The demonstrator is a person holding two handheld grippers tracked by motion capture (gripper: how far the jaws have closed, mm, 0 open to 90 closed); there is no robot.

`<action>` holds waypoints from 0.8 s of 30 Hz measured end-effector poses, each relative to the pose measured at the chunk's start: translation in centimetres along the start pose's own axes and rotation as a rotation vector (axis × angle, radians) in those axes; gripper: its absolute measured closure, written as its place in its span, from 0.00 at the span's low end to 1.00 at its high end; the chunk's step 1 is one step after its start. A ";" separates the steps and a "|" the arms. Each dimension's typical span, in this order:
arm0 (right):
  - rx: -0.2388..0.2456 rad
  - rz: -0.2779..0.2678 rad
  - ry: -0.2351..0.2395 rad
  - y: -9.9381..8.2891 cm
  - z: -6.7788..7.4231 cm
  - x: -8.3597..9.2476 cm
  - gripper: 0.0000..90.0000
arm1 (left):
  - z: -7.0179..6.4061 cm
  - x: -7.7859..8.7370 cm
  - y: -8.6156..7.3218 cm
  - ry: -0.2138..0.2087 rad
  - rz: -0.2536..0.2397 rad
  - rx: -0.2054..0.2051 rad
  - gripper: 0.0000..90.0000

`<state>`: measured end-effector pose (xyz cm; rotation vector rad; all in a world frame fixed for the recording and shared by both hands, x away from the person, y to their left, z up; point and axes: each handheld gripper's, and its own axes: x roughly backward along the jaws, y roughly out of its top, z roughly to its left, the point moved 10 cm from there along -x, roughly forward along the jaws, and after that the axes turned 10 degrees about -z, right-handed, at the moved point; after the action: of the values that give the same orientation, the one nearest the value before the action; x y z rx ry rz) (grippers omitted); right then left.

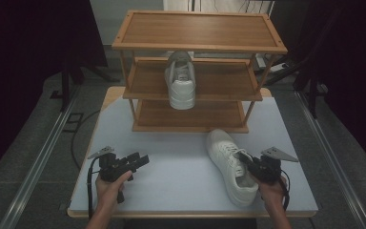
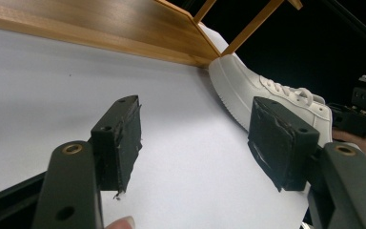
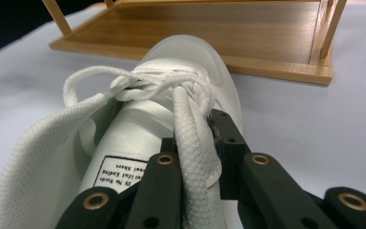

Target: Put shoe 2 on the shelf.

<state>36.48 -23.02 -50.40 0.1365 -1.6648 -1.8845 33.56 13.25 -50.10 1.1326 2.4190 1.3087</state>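
White sneaker lay on the white table top, right of centre, sole down. Long axis ran diagonal: toe toward the bottom shelf of the wooden rack, nearly touching its front edge; heel toward the person's near right. In the right gripper view the toe cap pointed straight away from the camera at the rack's base board.

Right gripper sat at the shoe's collar, right side. Its jaws were drawn close together, one inside the opening, one outside, pinching the side wall and a lace end between the pads.

Left gripper rested low over the table's left half, well apart from the shoe, jaws spread wide with nothing between them.

A second white sneaker stood on the rack's middle shelf, toe outward toward the person, overhanging the shelf edge a little.

Open table surface lay left of the shoe and between the two grippers. Heel sat near the table's front edge; right edge near.
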 end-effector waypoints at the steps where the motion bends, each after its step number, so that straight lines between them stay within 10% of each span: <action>1: -0.015 -0.009 0.003 0.0 -0.1 0.0 0.92 | 0.0 0.0 0.0 0.000 -0.001 0.002 0.40; 11: -0.220 -0.126 0.081 1.2 0.5 1.4 0.92 | 0.2 0.2 0.1 0.002 -0.006 0.012 0.40; 24: -0.308 -0.285 0.125 5.4 3.3 4.3 0.92 | 0.3 0.2 0.1 0.006 -0.008 0.012 0.40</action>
<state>33.45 -22.41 -43.40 0.3731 -1.3080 -2.2693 33.60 13.64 -50.10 1.1221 2.4369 1.2986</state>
